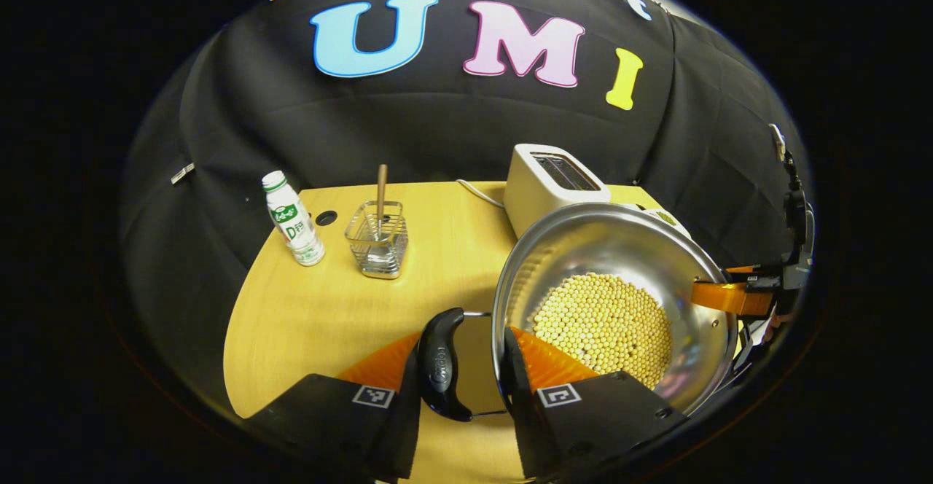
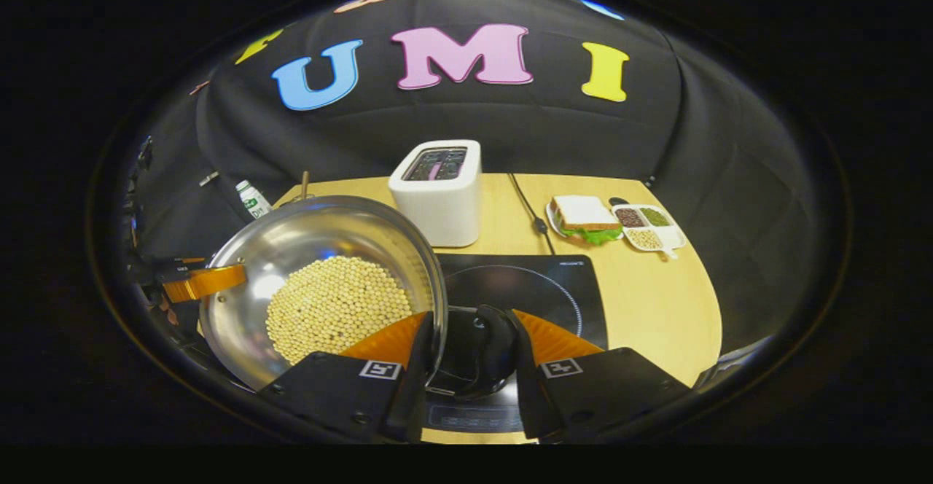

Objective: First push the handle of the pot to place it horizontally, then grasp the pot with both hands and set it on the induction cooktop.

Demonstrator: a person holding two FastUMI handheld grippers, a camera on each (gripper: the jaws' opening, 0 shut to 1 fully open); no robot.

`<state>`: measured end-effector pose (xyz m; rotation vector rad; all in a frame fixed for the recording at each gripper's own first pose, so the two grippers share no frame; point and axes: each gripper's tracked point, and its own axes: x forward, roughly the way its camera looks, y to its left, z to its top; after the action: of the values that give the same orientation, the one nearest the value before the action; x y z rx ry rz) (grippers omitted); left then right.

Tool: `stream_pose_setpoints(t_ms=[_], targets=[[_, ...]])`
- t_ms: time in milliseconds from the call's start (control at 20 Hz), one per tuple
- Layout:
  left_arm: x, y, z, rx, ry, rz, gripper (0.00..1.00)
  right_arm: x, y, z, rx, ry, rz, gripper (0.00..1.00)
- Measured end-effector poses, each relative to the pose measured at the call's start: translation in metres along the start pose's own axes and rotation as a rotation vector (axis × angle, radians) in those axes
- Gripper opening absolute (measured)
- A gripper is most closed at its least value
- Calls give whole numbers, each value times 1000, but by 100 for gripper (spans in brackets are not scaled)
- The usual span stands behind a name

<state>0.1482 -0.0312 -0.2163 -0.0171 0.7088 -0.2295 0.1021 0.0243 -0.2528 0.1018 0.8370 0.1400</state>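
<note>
A white boxy toaster (image 2: 438, 192) is blocking the black glass induction cooktop's (image 2: 543, 287) far edge; bare yellow wooden desk (image 2: 656, 302) is lying open on the cooktop's right.

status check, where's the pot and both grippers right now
Left gripper and right gripper each shut on a pot handle. Pot held beside cooktop. Toaster close behind.

Left gripper (image 1: 461, 367) closed on pot handle (image 1: 440, 364) — beans (image 1: 605, 324) inside pot (image 1: 583, 243)
</note>
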Motion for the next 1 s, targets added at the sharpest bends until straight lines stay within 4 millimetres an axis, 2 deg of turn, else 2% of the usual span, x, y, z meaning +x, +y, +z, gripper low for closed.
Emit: stream_pose_setpoints(t_ms=[200,250,300,350,500,550,750,1000], targets=[[16,-40,5,16,10,-12,57,1,-41,-1,16,12,-12,54],[20,-50,6,17,14,-17,56,2,-51,-2,20,15,-16,50],[25,-60,6,18,17,-21,57,3,-61,-3,24,17,-20,54],[29,-69,6,19,20,-25,56,4,-71,-4,26,21,-25,50],[44,-94,5,23,32,-36,57,8,-98,-9,36,31,-38,50],[49,-101,5,24,35,-40,57,10,-106,-10,40,33,-42,54],[63,-122,3,29,43,-43,57,18,-129,-16,56,52,-47,54],[79,-133,1,26,48,-30,57,33,-142,-19,62,58,-38,54]])
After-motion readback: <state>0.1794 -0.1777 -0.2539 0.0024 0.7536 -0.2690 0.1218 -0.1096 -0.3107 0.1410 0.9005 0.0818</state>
